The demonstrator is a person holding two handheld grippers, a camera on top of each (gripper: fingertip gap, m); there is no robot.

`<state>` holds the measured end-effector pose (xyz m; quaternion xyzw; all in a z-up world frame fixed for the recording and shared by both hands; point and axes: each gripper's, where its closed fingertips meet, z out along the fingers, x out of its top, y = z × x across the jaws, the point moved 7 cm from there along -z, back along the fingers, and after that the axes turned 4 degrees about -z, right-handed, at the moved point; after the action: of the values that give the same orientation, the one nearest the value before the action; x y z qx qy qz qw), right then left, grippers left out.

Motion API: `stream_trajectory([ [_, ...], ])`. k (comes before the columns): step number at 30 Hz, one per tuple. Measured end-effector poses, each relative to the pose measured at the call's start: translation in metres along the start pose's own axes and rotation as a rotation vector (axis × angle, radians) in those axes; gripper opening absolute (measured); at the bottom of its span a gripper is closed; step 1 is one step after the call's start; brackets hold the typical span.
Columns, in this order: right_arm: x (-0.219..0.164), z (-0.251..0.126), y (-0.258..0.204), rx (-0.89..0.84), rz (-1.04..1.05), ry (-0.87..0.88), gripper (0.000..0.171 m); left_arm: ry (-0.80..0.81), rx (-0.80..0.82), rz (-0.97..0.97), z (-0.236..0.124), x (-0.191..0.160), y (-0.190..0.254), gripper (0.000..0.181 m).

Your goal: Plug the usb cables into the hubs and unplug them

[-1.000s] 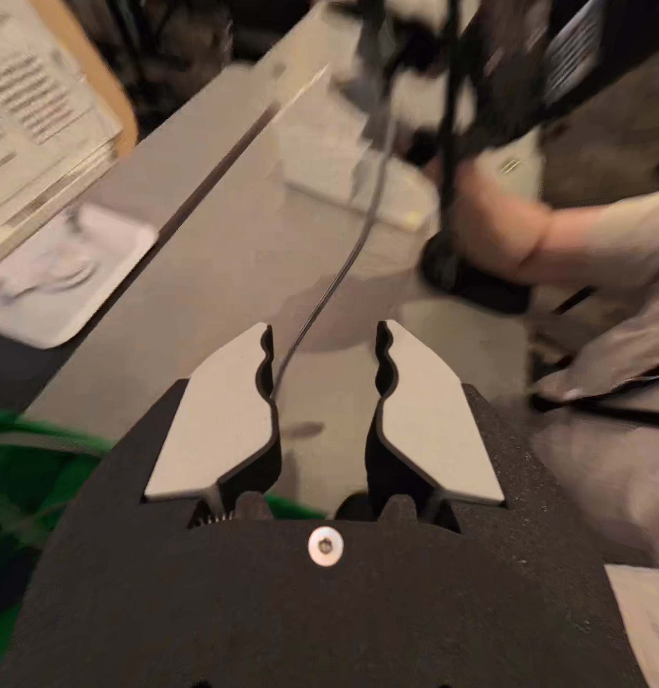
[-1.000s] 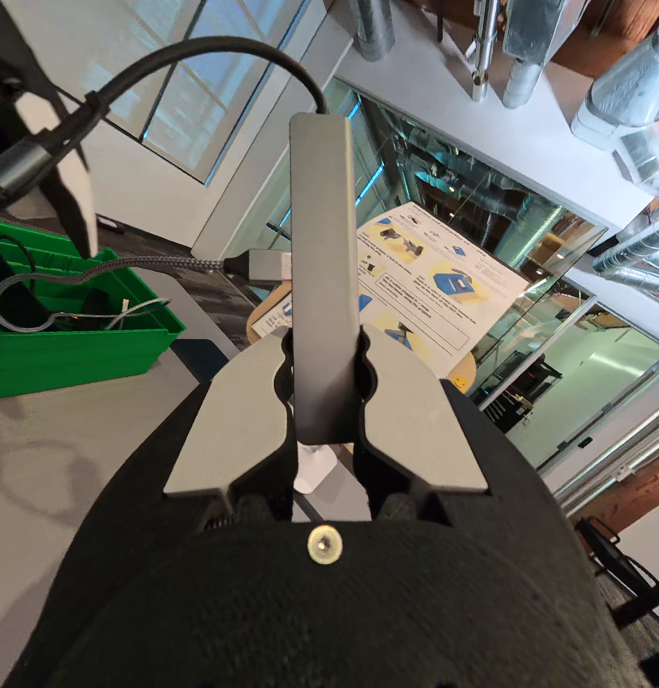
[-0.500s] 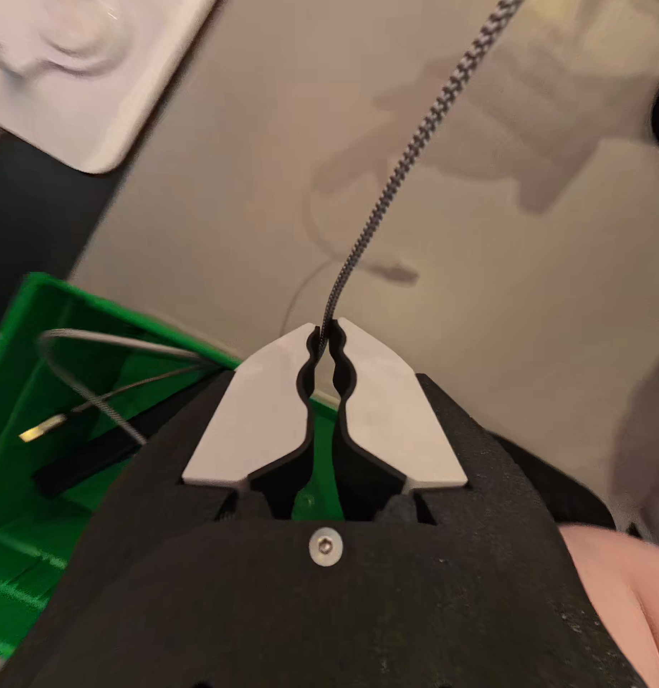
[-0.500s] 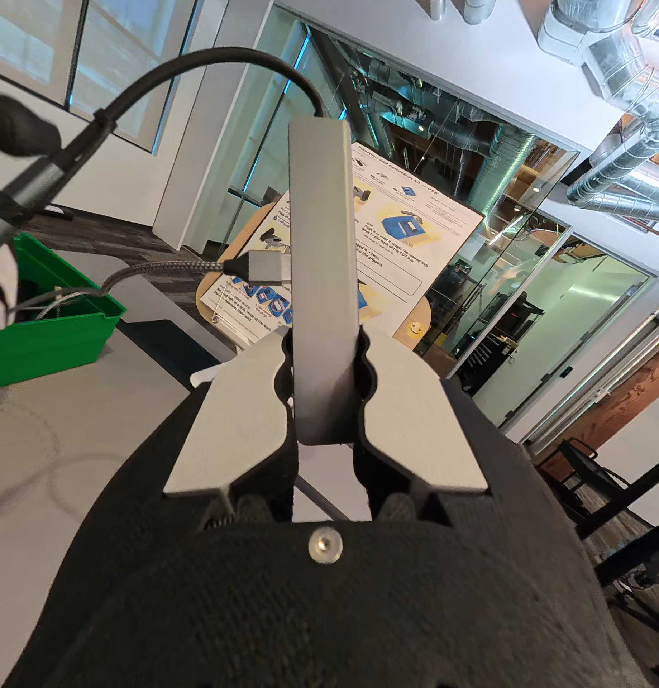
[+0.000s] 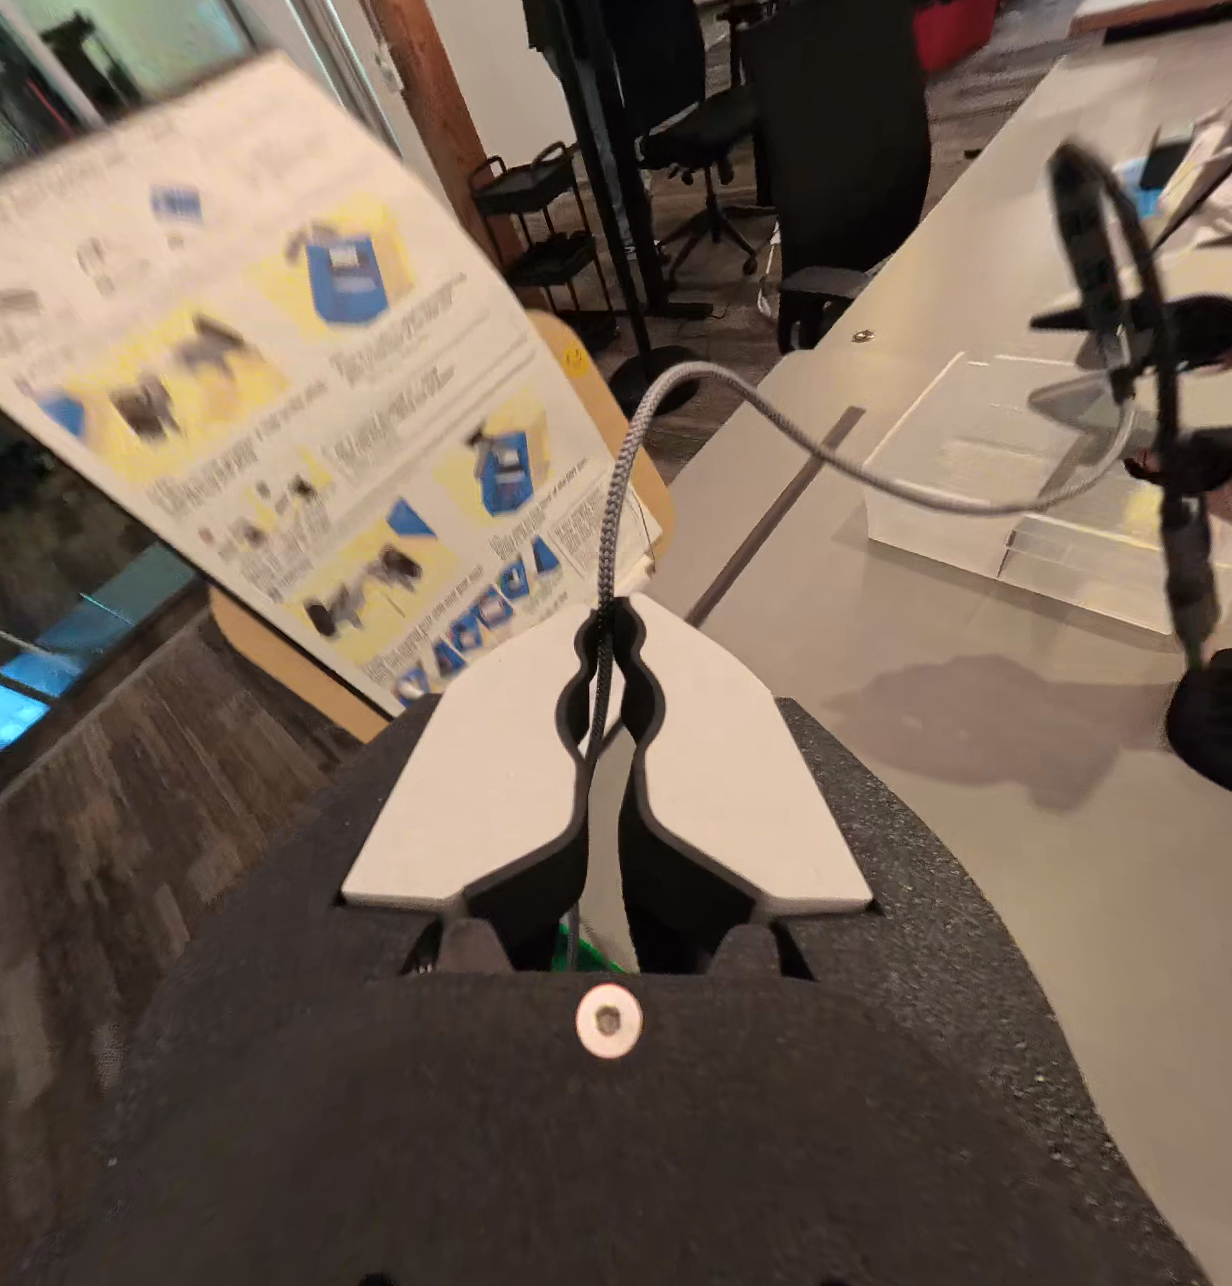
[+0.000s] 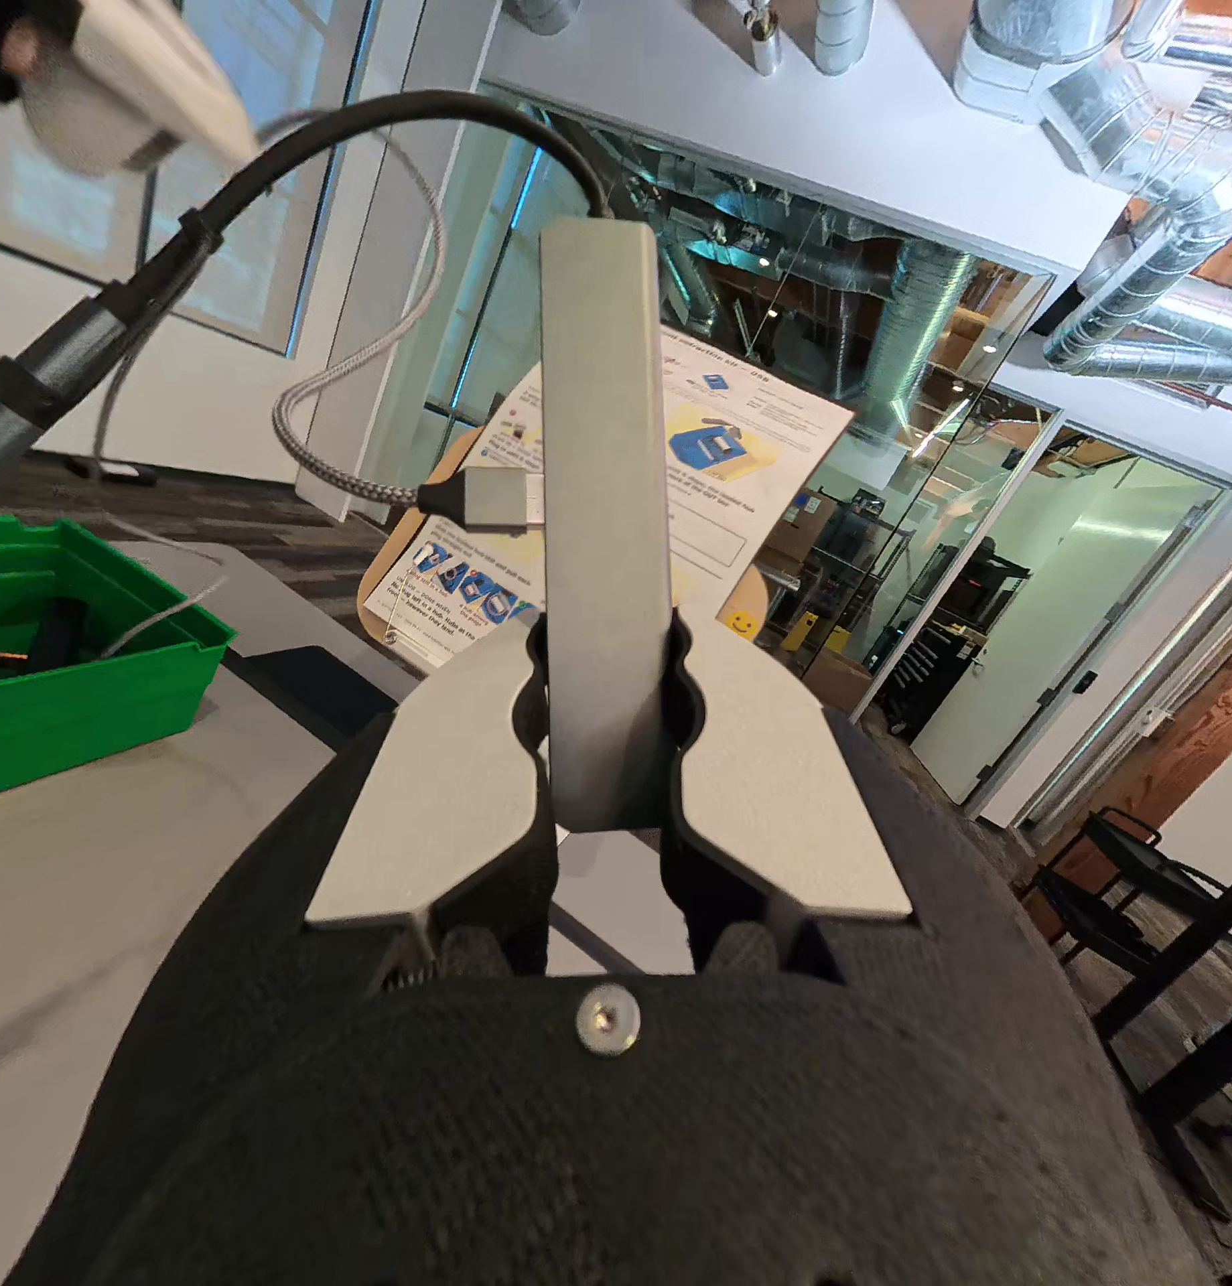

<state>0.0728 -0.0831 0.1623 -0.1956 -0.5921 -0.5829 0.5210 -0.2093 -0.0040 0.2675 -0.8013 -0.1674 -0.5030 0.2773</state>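
left tool (image 5: 609, 616) pinching braided cable (image 5: 616, 487) | right tool (image 6: 602, 644) clamping upright hub (image 6: 599, 487); cable plugged in

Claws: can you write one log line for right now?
left claw: shut on braided cable | right claw: shut on hub | plug: in hub

The long flat metal hub (image 6: 602, 529) stands up between the two fingers of the right gripper (image 6: 606, 685), and the woven cable's metal plug (image 6: 491, 497) sits in the hub's left side, with the cable looping up and away to the left. The grey woven cable (image 5: 609, 529) runs between the fingers of the left gripper (image 5: 611, 626) and swings off to the right above the smooth flat table (image 5: 947, 731). The green plastic bin (image 6: 91, 678) sits on the table left of the hub, and the big printed paper poster (image 6: 745, 480) stands behind the hub.
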Motion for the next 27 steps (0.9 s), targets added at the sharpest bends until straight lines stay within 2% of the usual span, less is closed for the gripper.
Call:
stream_trajectory([
  [7, 0.015, -0.023, 0.025, -0.052, 0.071, 0.075, 0.032, -0.027, 0.051, 0.234, -0.015, 0.15, 0.033, 0.004],
  [10, 0.022, -0.033, 0.032, -0.056, 0.084, 0.101, 0.032, -0.092, 0.057, 0.302, -0.018, 0.184, 0.052, 0.004],
  [12, 0.025, -0.039, 0.037, -0.044, 0.079, 0.1, 0.032, -0.172, 0.068, 0.338, -0.015, 0.185, 0.061, 0.004],
  [15, 0.027, -0.047, 0.042, 0.027, 0.093, 0.075, 0.032, -0.245, 0.086, 0.366, -0.007, 0.159, 0.067, 0.003],
  [18, 0.024, -0.053, 0.048, 0.123, 0.128, 0.051, 0.031, -0.302, 0.016, 0.277, 0.004, 0.109, 0.073, 0.003],
  [23, 0.007, -0.053, 0.049, 0.428, 0.287, 0.033, 0.031, -0.341, -0.181, 0.044, 0.039, -0.022, 0.106, 0.004],
  [27, -0.01, -0.047, 0.044, 0.682, 0.435, 0.063, 0.031, -0.252, -0.44, -0.189, 0.074, -0.112, 0.148, 0.004],
])
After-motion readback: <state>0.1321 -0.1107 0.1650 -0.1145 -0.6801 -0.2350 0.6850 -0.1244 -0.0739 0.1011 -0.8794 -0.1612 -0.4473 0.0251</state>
